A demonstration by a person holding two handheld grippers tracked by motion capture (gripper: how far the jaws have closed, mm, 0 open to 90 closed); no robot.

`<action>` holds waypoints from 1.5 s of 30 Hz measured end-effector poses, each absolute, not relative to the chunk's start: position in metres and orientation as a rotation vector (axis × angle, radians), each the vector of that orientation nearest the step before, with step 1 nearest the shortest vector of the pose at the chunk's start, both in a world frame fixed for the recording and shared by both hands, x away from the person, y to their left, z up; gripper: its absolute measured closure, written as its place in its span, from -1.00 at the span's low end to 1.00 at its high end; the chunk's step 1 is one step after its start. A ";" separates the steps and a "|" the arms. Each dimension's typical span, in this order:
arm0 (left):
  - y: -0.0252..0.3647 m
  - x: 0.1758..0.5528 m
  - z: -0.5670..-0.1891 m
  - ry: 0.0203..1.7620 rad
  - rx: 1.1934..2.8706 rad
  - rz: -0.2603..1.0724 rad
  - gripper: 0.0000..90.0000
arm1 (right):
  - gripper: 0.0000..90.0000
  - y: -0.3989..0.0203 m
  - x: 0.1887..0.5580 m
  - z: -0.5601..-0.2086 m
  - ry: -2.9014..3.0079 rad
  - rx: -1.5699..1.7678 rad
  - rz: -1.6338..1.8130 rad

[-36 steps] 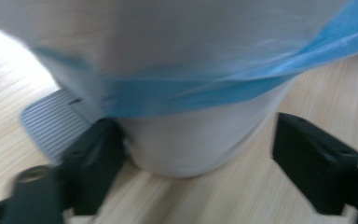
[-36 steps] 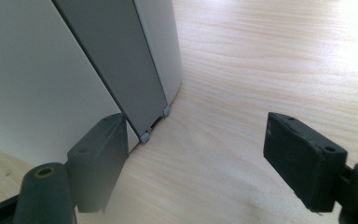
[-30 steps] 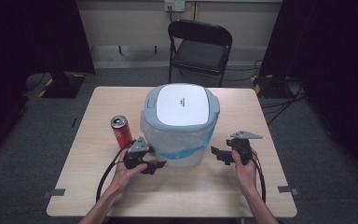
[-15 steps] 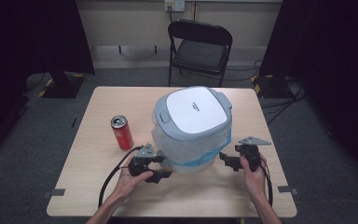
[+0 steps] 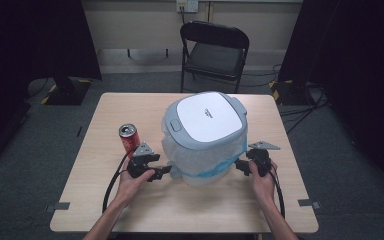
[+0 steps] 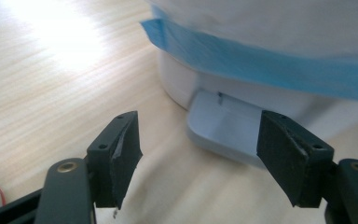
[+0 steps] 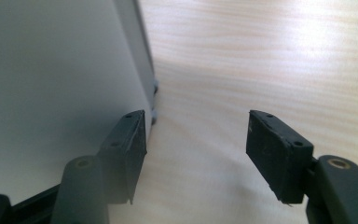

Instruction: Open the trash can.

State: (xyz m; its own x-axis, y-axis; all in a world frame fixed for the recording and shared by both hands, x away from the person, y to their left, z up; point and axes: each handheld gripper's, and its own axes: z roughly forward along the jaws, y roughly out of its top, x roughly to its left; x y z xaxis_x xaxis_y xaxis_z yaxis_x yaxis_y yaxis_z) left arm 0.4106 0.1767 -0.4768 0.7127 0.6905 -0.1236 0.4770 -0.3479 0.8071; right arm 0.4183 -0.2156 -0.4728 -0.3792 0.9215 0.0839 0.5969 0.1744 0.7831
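A white bin with a grey-rimmed lid stands in the middle of the wooden table. A clear liner with a blue band hangs over its side. My left gripper lies at its lower left, pointing at the base. Its jaws are open and have just been closing a little. The bin's pale pedal lies just beyond the tips, untouched. My right gripper is at the bin's lower right. Its jaws are open and have just been closing, with bare table between them. One jaw sits beside the bin wall.
A red drink can stands upright left of the bin, just behind my left gripper. A black folding chair stands beyond the table's far edge. Cables trail from both grippers toward the near edge.
The bin has turned on the table and shifted slightly to the right. Both grippers stay low at its sides, and the right jaws stand narrower than before.
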 end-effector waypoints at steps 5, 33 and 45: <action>0.170 0.420 -0.486 0.896 1.995 0.277 -0.36 | -0.13 -0.212 0.424 -0.474 2.044 1.441 1.079; 0.157 0.377 -0.483 0.736 2.071 0.154 -0.24 | -0.01 -0.201 0.425 -0.465 2.075 1.360 1.139; 0.180 0.373 -0.486 0.800 2.063 0.161 -0.15 | -0.27 -0.191 0.432 -0.465 2.050 1.392 1.116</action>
State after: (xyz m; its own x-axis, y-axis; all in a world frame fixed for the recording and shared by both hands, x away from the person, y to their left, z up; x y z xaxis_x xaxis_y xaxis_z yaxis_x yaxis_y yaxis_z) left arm 0.3729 0.1798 -0.4864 0.7832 0.5953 -0.1794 0.4797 -0.3951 0.7834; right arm 0.4325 -0.1910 -0.4652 -0.4101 0.9075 0.0913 0.5694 0.1765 0.8029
